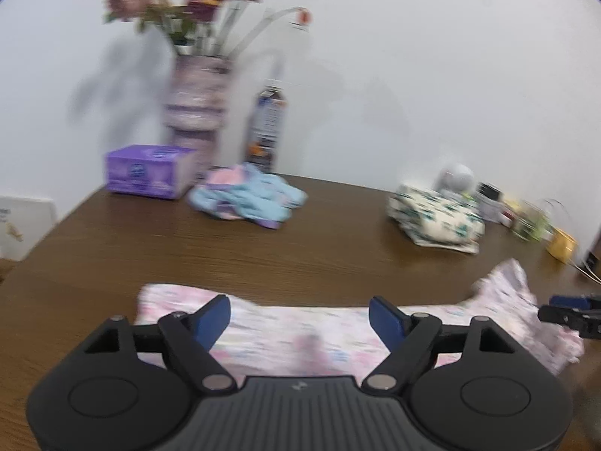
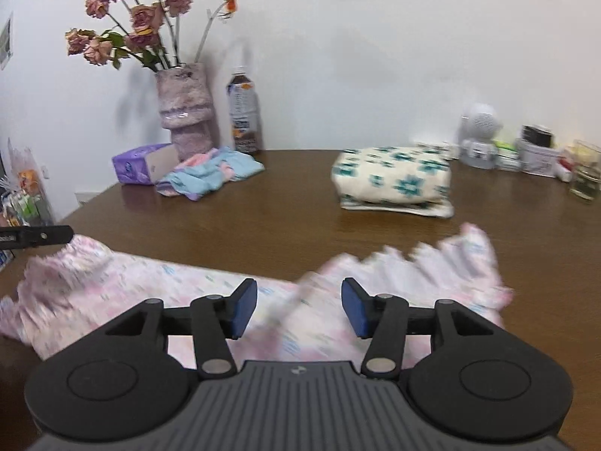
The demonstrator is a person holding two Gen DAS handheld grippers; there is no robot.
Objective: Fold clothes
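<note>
Our left gripper [image 1: 299,317] and right gripper [image 2: 299,308] both hang with jaws apart, gripping nothing, over the pink garment [image 2: 195,293], which lies spread along the near edge of our table [image 2: 285,203].

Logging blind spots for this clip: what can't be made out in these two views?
- Pink garment: near edge hidden behind both gripper bodies; right view blurs its ruffled end.
- Bottle label: left view, motion blur.
- Small items on the table's far right: too small to identify.
- Person: outside both views.
</note>
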